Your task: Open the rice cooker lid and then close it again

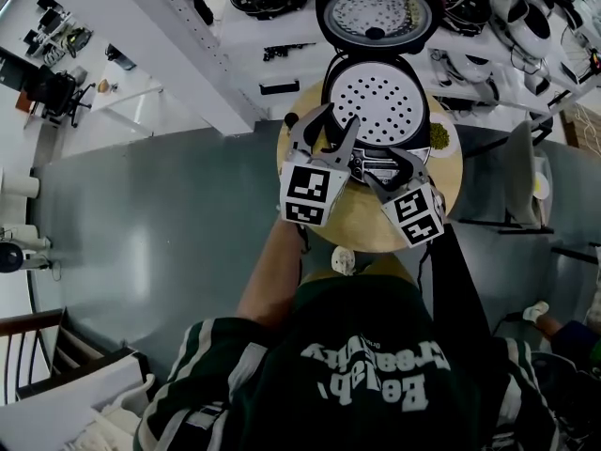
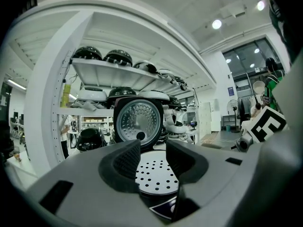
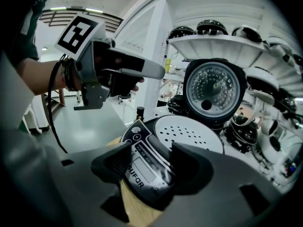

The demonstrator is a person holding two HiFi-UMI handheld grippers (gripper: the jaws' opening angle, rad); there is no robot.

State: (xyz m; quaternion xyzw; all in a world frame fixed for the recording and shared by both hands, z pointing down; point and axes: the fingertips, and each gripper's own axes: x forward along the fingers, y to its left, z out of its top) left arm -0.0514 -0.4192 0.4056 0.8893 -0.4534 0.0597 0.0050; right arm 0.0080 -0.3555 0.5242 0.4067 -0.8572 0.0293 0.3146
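With left gripper (image 1: pixel 329 132) and right gripper (image 1: pixel 392 169) spread empty, we risk slamming the upright lid (image 1: pixel 378 12) by pushing hard.

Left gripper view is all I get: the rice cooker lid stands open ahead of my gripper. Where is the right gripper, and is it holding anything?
Observer: The right gripper is open and grips nothing. It points at the control panel on the front of the rice cooker.
Operator: What is the cooker standing on?
Observer: A round wooden table, which the head view shows.
Operator: Is anything beside it that I could knock?
Observer: Yes, a small white dish with something greenish in it sits on the table, close against the cooker's right side in the head view.
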